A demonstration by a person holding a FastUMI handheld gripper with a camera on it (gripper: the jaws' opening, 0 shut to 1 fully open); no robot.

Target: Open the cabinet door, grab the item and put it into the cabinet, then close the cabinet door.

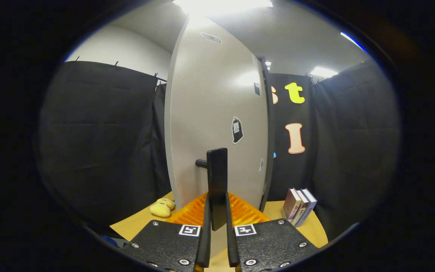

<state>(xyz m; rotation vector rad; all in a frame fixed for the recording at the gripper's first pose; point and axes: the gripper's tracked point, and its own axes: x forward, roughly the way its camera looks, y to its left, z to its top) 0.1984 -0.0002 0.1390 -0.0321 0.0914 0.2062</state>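
Observation:
The white cabinet door (217,113) stands straight ahead of me, swung partly out so I see its face at an angle. A flat black handle (216,181) sticks out from it on a short peg. My gripper (216,226) has both fingers pressed on the handle's lower end, shut on it. A small yellow plush toy (162,207) lies on the wooden table (138,223), left of the fingers and beside the door's lower left edge. The cabinet's inside is hidden behind the door.
An orange ribbed tray (240,211) sits on the table just beyond the fingers, at the door's foot. Three books (300,206) stand upright to the right of the door. Black cloth walls close in on both sides.

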